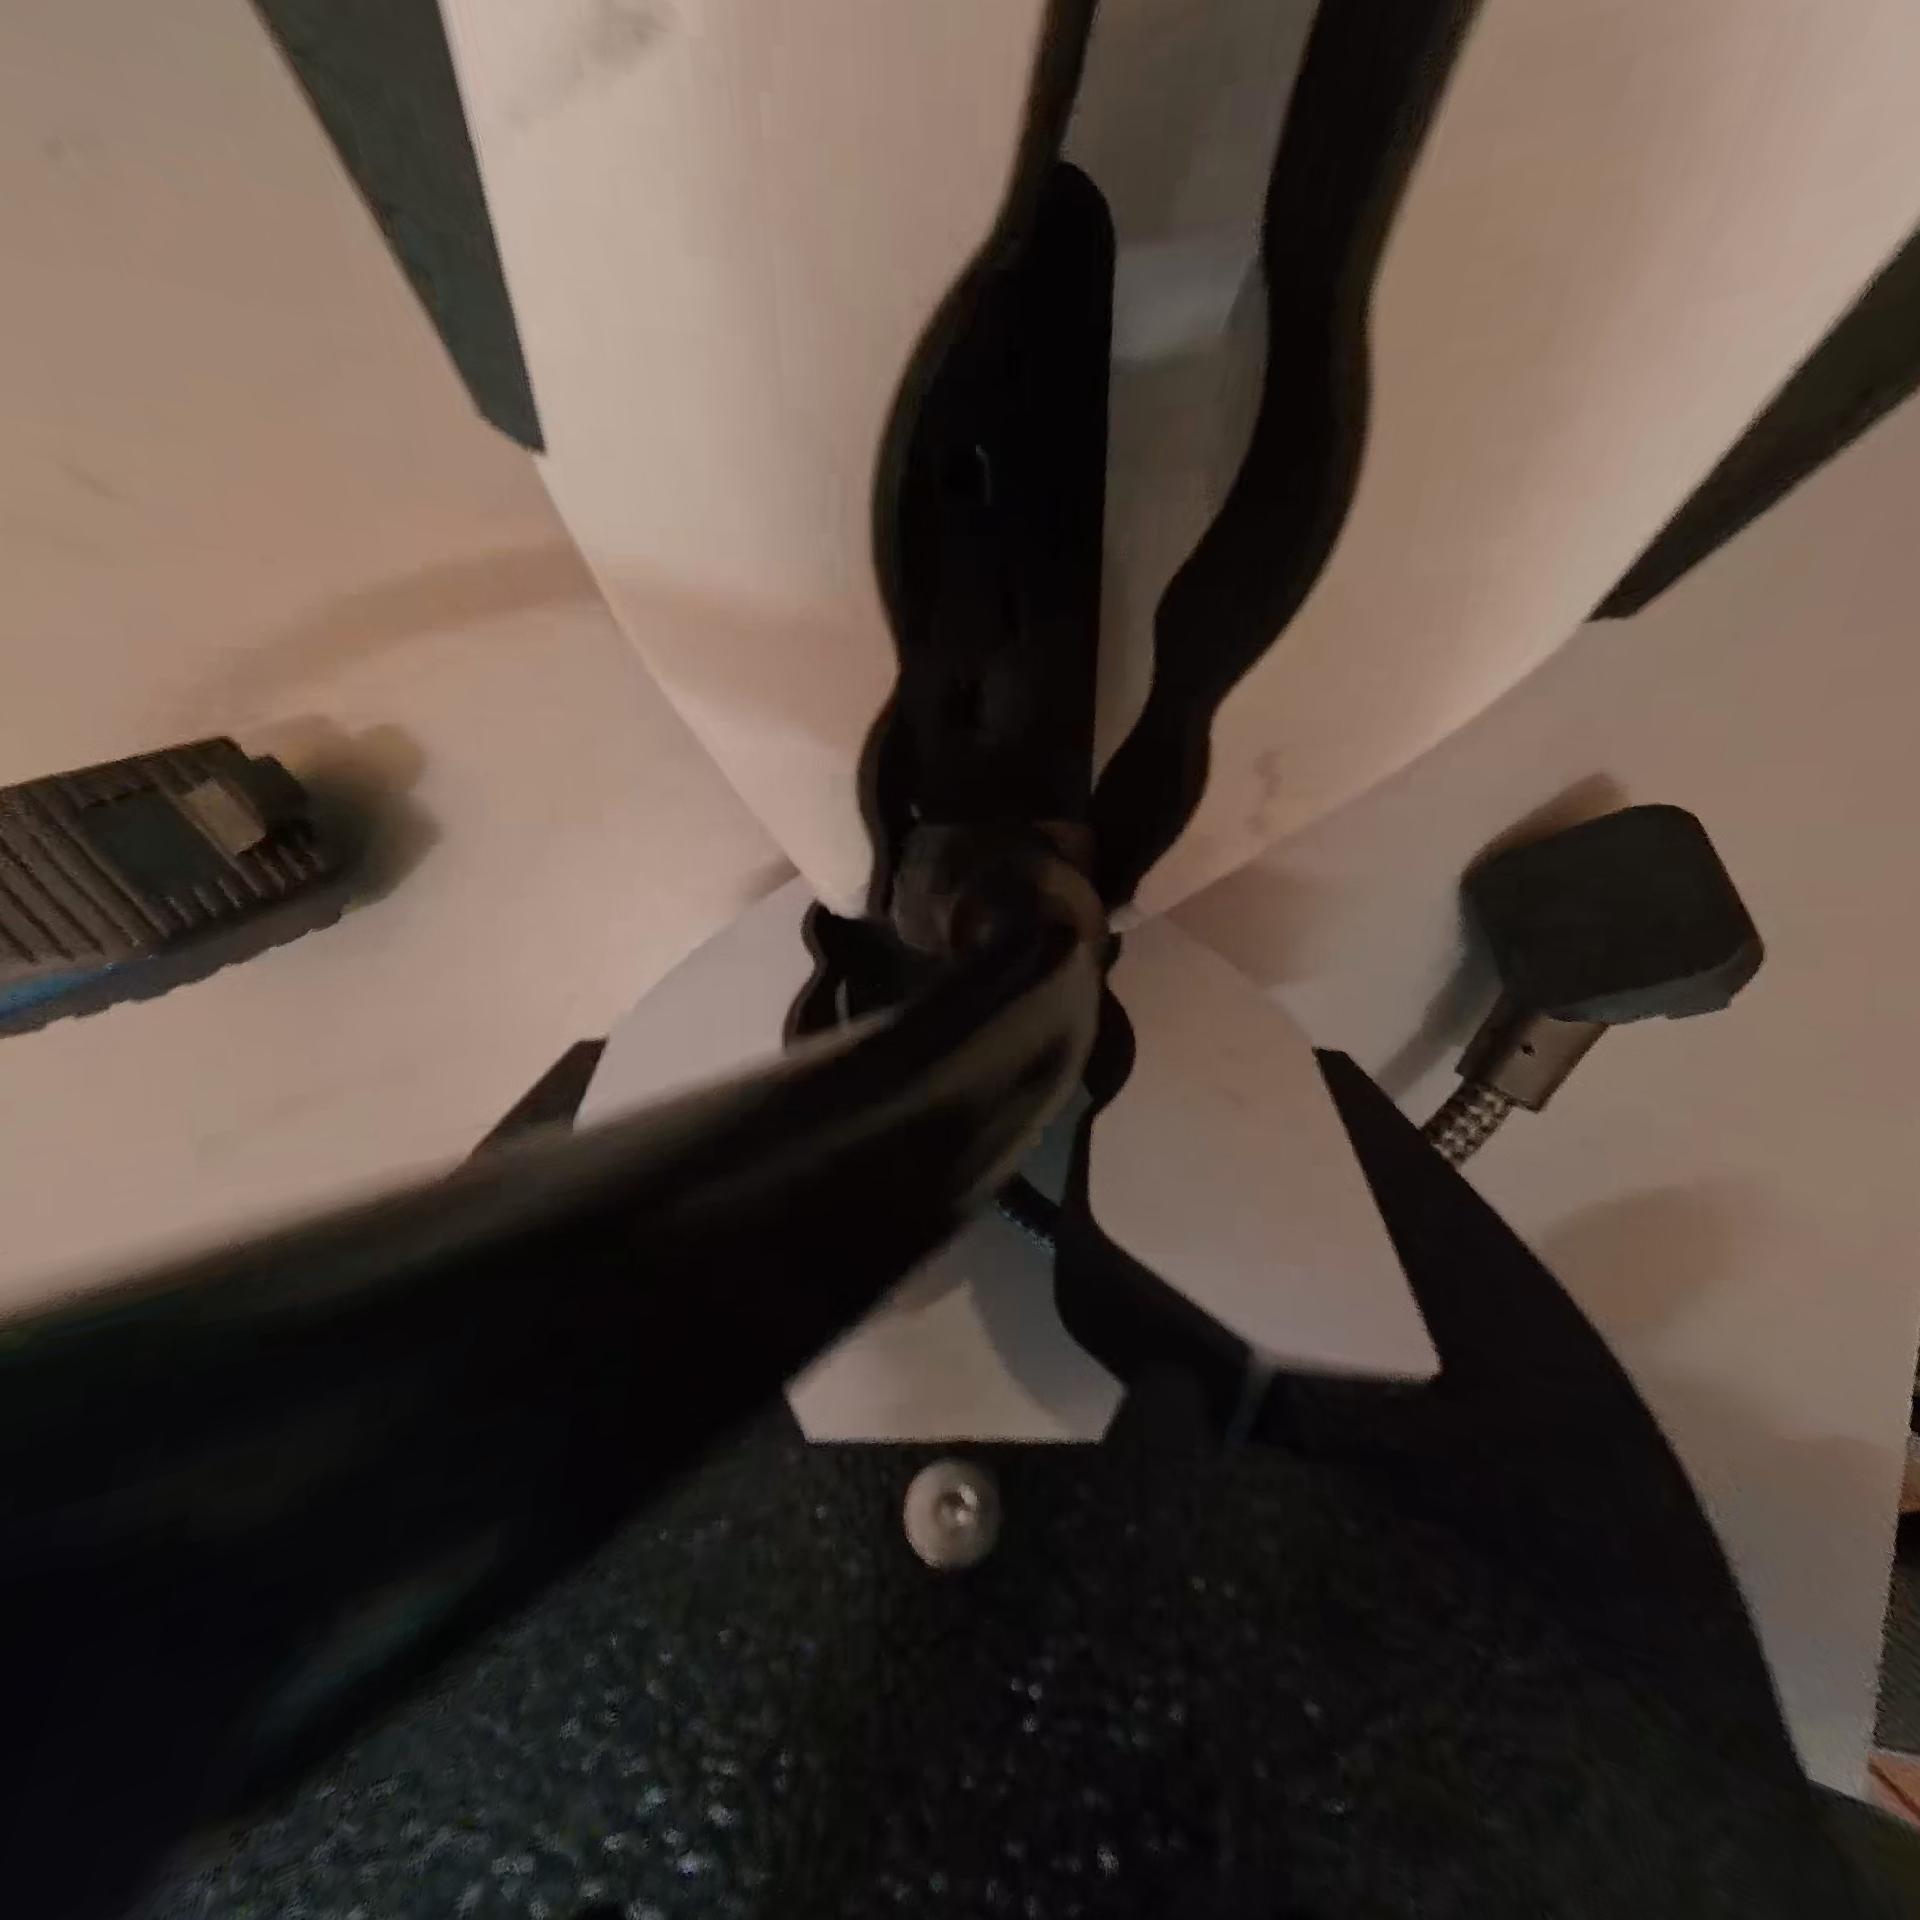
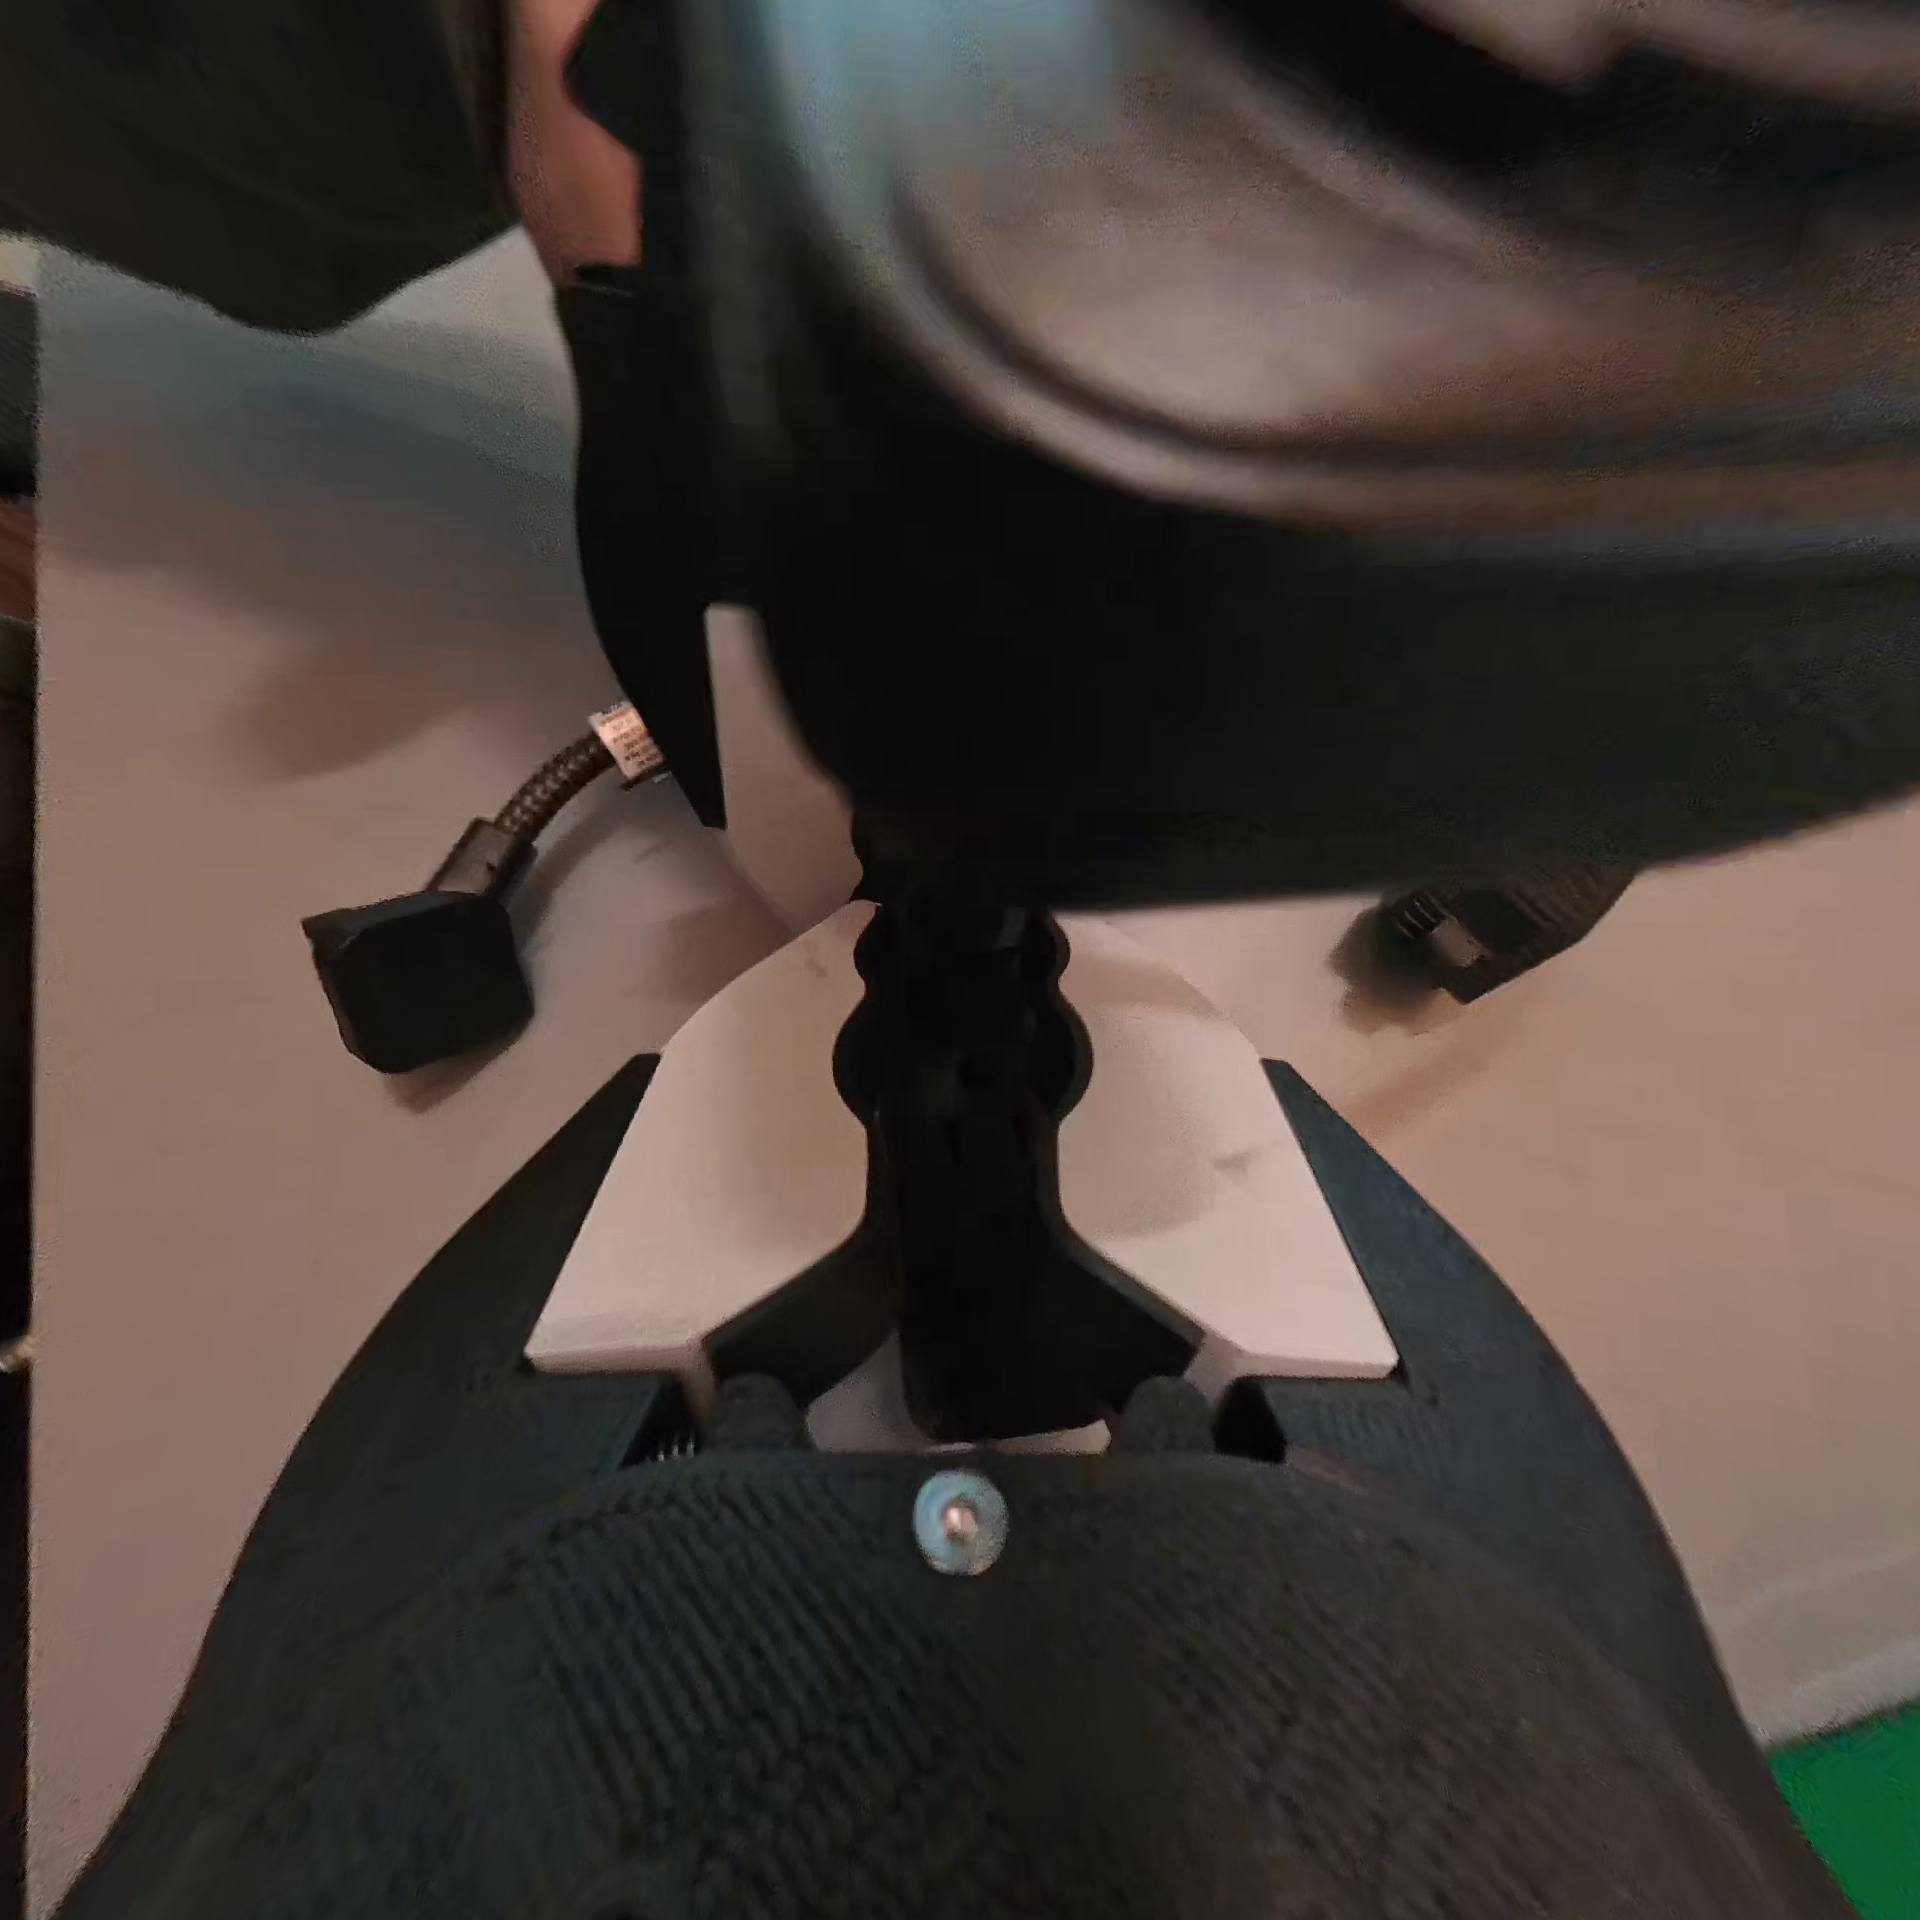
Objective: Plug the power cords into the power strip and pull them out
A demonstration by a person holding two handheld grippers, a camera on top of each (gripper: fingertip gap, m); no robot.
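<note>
My right gripper (image 2: 961,920) is shut on a long black plug (image 2: 961,1195), gripped between its wavy black pads. In the left wrist view the right gripper's white fingers (image 1: 727,468) come down from the top with the same plug (image 1: 987,520) between them. My left gripper (image 1: 966,935) meets them tip to tip and is shut on the thick black cord (image 1: 623,1195) where it leaves the plug. The cord curves off to the lower left. The black ribbed power strip (image 1: 145,862) lies on the table to the left, apart from both grippers. Its end also shows in the right wrist view (image 2: 1475,935).
A second black plug (image 1: 1610,914) on a braided cord lies loose on the pale table (image 1: 260,520). It also shows in the right wrist view (image 2: 416,977). The left gripper's black housing (image 2: 1143,675) fills the top of that view. The table's edge (image 2: 31,727) is at the left there, with a green patch (image 2: 1860,1787) at the lower right.
</note>
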